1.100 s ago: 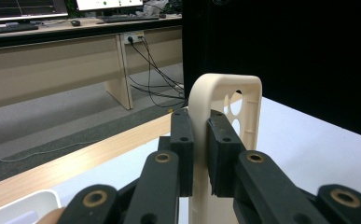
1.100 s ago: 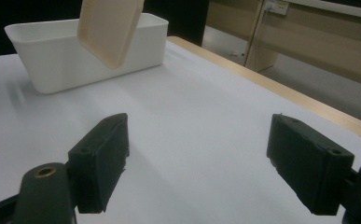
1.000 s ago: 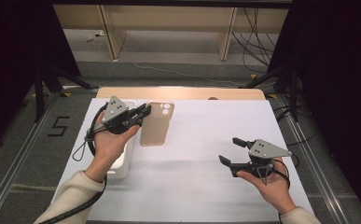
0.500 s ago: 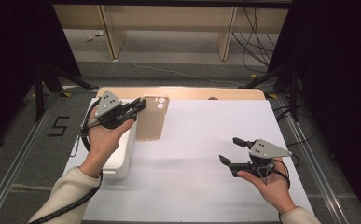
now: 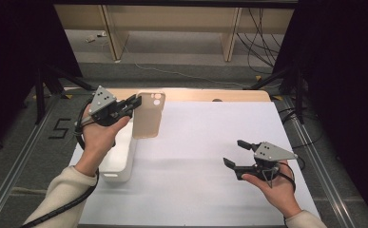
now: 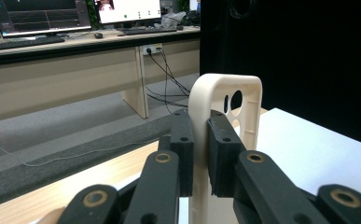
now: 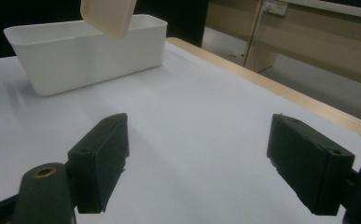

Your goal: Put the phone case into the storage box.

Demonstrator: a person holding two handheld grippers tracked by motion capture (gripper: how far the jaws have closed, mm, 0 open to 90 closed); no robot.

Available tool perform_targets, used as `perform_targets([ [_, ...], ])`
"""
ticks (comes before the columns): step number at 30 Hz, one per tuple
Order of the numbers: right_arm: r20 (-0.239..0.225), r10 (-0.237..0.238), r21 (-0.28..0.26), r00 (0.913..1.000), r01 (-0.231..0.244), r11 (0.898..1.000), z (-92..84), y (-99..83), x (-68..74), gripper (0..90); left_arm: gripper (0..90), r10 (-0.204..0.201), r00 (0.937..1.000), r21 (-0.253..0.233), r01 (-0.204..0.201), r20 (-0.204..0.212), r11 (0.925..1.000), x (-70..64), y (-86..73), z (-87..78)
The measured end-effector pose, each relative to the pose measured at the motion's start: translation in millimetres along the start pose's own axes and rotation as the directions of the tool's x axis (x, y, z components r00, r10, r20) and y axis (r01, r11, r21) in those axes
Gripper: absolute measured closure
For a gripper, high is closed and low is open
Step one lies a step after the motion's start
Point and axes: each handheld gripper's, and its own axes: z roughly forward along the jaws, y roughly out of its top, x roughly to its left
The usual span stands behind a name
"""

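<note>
A beige phone case [image 5: 148,116] hangs above the table's left side, held by its long edge in my left gripper [image 5: 135,102]. In the left gripper view both black pads clamp the rim of the case [image 6: 225,116] just below its camera cut-outs. Beneath my left hand stands a white rectangular bin [image 5: 120,159]. My right gripper [image 5: 236,153] hovers over the right side of the white table sheet [image 5: 205,128], open and empty, jaws wide apart. From the right gripper view the bin [image 7: 85,51] lies far off, with the case's lower corner [image 7: 108,16] hanging over it.
A wooden strip [image 5: 210,95] runs along the table's far edge. Metal rails border the left [image 5: 15,166] and right [image 5: 324,166] sides. Desks and cables lie on the floor beyond.
My left gripper has carried the phone case left and up, from lying tilted over the sheet to hanging near the bin. The right gripper has stayed in place.
</note>
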Motion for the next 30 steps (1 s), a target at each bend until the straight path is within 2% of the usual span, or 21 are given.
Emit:
perform_targets([
  [30,-0.001,0.002,-0.003,1.0000,-0.002,1.000,0.4,-0.5,-0.9,22.1,81.9,0.012,0.9992,-0.004,-0.013,-0.037,0.9999,20.5,6.8,-2.0],
])
